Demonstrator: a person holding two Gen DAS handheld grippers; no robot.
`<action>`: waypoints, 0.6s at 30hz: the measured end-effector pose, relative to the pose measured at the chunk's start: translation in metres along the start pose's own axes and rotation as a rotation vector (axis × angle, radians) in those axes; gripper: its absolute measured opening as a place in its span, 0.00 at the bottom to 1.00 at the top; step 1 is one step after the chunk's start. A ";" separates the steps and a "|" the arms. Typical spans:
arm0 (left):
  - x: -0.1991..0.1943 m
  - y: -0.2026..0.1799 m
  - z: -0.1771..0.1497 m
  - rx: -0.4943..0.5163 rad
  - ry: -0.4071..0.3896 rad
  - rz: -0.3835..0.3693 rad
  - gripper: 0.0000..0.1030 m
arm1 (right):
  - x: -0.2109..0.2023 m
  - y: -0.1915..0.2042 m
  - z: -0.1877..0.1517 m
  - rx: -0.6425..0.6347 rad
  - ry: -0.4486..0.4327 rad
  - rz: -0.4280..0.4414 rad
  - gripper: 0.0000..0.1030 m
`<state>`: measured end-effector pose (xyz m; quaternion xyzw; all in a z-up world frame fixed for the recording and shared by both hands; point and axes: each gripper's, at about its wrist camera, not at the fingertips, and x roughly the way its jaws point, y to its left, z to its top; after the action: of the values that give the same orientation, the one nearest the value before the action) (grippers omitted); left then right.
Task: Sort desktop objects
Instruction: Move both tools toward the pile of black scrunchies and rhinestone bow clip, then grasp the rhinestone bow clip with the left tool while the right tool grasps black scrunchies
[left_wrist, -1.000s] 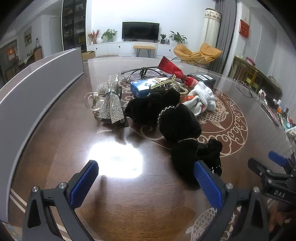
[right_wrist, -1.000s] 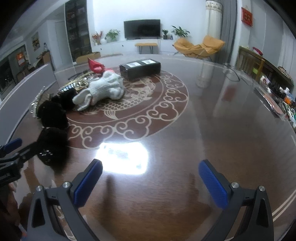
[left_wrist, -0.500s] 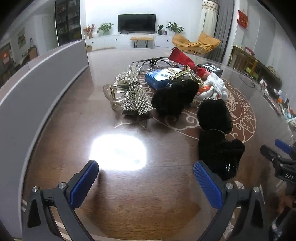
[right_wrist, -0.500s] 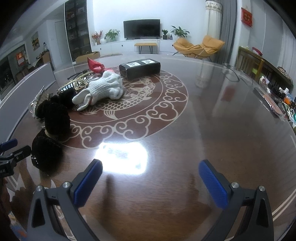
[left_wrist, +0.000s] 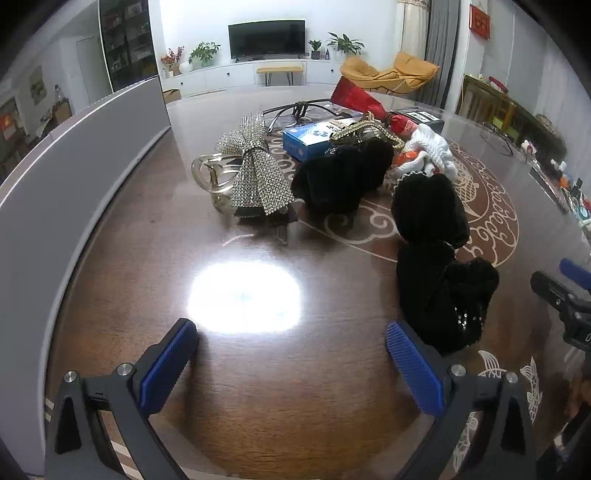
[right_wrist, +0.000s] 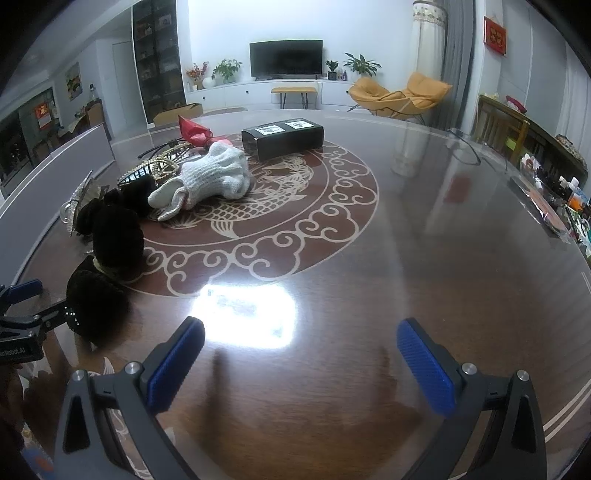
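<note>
Jaws of both the left gripper (left_wrist: 291, 363) and the right gripper (right_wrist: 301, 363) stand wide with nothing between them, each above bare glossy dark-brown wooden desk (right_wrist: 424, 258). Left of the desk's middle lies the clutter: fuzzy black hair scrunchies (left_wrist: 428, 210), a silver rhinestone bow clip (left_wrist: 255, 166), a blue cardboard box (left_wrist: 314, 136), white knitted gloves (right_wrist: 218, 177) and, farther off, a long black box (right_wrist: 284, 136).
</note>
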<state>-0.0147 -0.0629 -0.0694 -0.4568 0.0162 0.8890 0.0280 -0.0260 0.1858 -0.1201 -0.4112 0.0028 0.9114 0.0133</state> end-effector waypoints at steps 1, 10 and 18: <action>0.000 0.000 0.000 -0.001 -0.001 0.000 1.00 | 0.000 0.000 0.000 0.000 -0.002 0.003 1.00; -0.001 0.001 -0.001 0.000 -0.003 -0.001 1.00 | -0.003 0.000 -0.001 -0.003 -0.016 0.010 1.00; -0.002 0.001 -0.002 -0.001 -0.003 -0.001 1.00 | -0.003 0.000 -0.001 -0.003 -0.013 0.015 1.00</action>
<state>-0.0125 -0.0642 -0.0689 -0.4555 0.0155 0.8897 0.0281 -0.0234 0.1860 -0.1184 -0.4054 0.0044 0.9141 0.0057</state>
